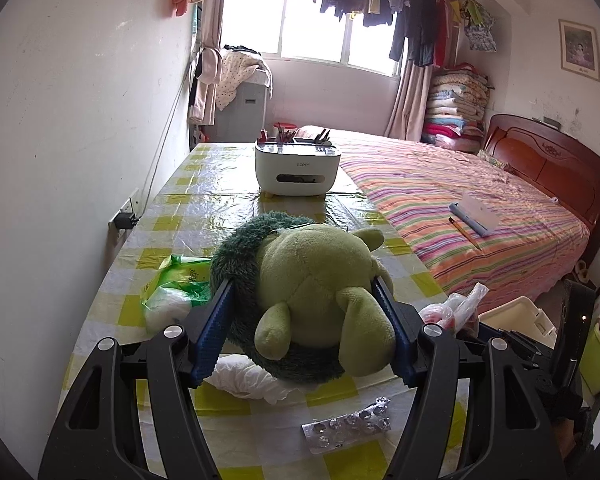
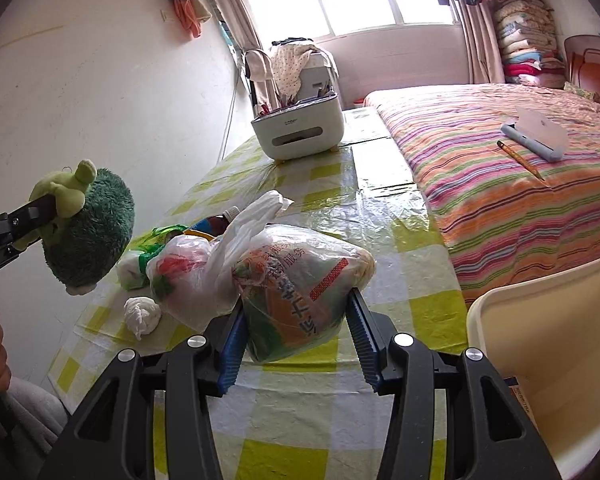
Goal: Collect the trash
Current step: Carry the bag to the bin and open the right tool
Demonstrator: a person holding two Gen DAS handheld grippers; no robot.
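Checked table (image 2: 300, 420) — trash bags (image 2: 300, 276), tissue wad (image 2: 142, 314), organizer box (image 2: 298, 130)

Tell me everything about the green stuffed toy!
The stuffed toy is soft plush: a pale green body with stubby limbs and a shaggy dark green back. The left gripper is shut on it, its blue fingers squeezing both sides. The right wrist view shows it lifted above the checkered table.

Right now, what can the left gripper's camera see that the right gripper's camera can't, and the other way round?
Only the left view shows a foil pill sheet on the table and a framed picture on the wall. Only the right view shows the printed plastic bag between the right gripper fingers and a bottle behind the bags. Both show the green plush toy held by the left gripper, the white box and the striped bed.
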